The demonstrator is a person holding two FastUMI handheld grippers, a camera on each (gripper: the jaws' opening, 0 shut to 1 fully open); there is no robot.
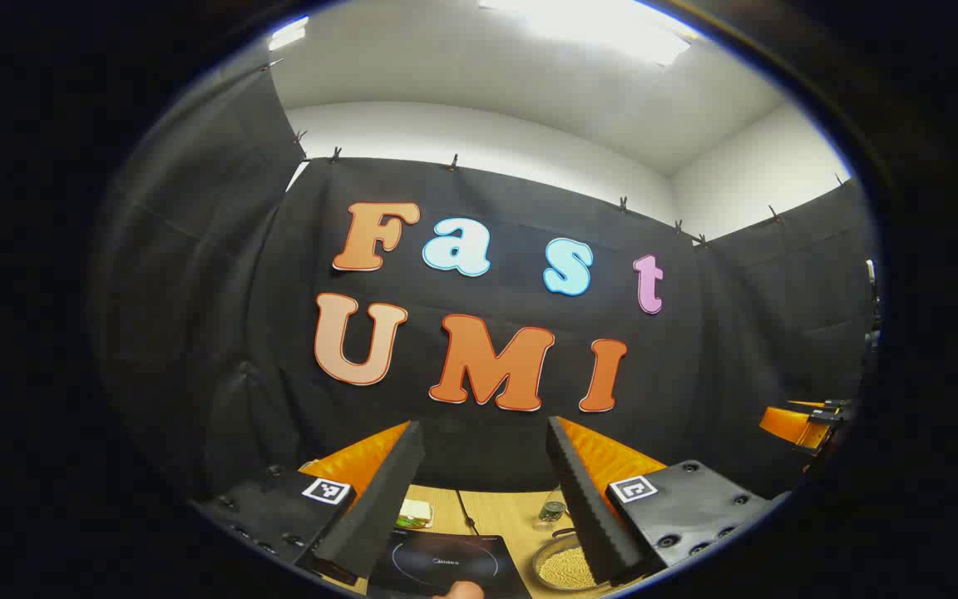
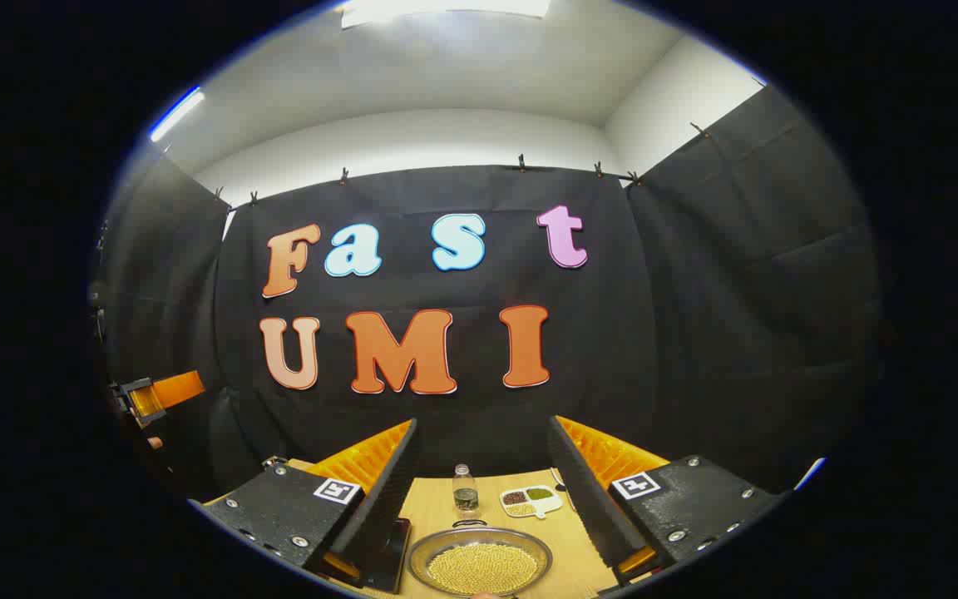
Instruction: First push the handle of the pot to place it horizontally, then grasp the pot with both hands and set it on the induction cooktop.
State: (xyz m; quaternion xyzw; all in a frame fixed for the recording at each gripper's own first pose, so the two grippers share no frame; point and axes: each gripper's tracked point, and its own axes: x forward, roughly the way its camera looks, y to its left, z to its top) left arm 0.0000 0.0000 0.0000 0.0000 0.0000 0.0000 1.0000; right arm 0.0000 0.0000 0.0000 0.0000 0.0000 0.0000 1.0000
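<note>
The pot [image 2: 480, 561], a shallow metal pan filled with yellow grains, is seen on the desk [image 2: 429, 503] just beside the induction cooktop [image 1: 446, 564]. Both the left gripper [image 1: 485, 482] and right gripper [image 2: 483, 482] are held wide apart, empty. It is judged stiff, slippery and spill-prone, best gripped at opposite rims

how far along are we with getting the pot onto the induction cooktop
Nothing looks done yet. The pot, full of yellow grains, sits on the table beside the induction cooktop. Both the left gripper and right gripper hang open above the table, holding nothing. Handle push and two-handed lift remain.
</note>
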